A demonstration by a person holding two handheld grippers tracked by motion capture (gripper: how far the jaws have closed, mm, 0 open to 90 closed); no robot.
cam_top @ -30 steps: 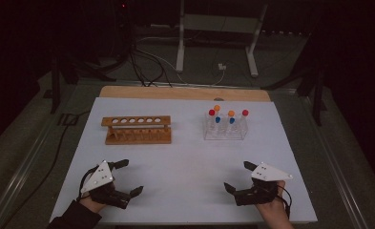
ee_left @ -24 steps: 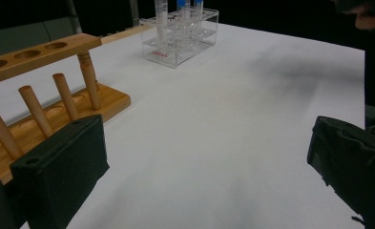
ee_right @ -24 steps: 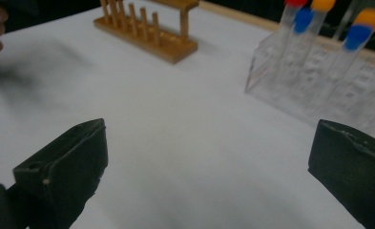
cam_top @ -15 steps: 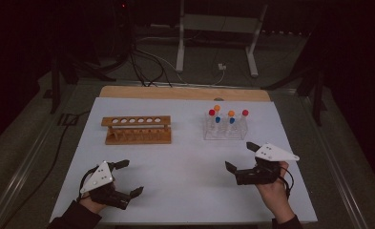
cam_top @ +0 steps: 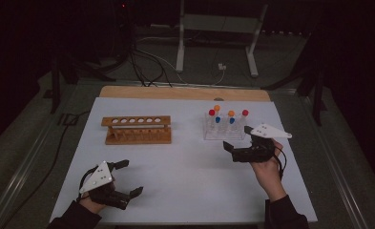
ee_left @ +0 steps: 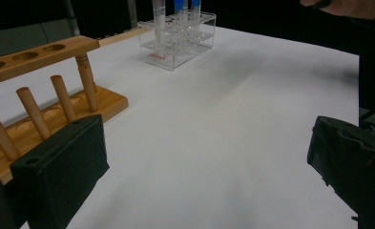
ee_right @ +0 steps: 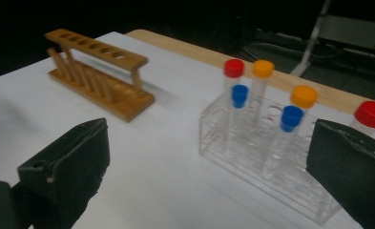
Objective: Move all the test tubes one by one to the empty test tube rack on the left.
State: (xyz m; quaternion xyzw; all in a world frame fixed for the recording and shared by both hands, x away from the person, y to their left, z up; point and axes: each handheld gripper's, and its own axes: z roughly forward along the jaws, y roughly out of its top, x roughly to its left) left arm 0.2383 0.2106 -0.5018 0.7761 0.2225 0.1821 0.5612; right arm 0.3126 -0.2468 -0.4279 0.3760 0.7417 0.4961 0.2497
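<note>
Right gripper (cam_top: pixel 236 139) is held just in front of the clear tube rack (cam_top: pixel 224 130), its jaws spread wide and nothing between them.

The clear tube rack is placed on the right half of the worktop (cam_top: pixel 190 162), toward the far edge, and capped tubes (ee_right: pixel 234 95) with red, orange and blue caps are standing upright in it. In the right gripper view the rack (ee_right: pixel 266 162) is seen between the two black jaws, but it is not touched by them. The wooden rack (cam_top: pixel 137 129) is set on the left half, near the far edge, with its holes empty. The left gripper (cam_top: pixel 128 177) is held low near the front left corner of the worktop, its jaws also spread and empty.
</note>
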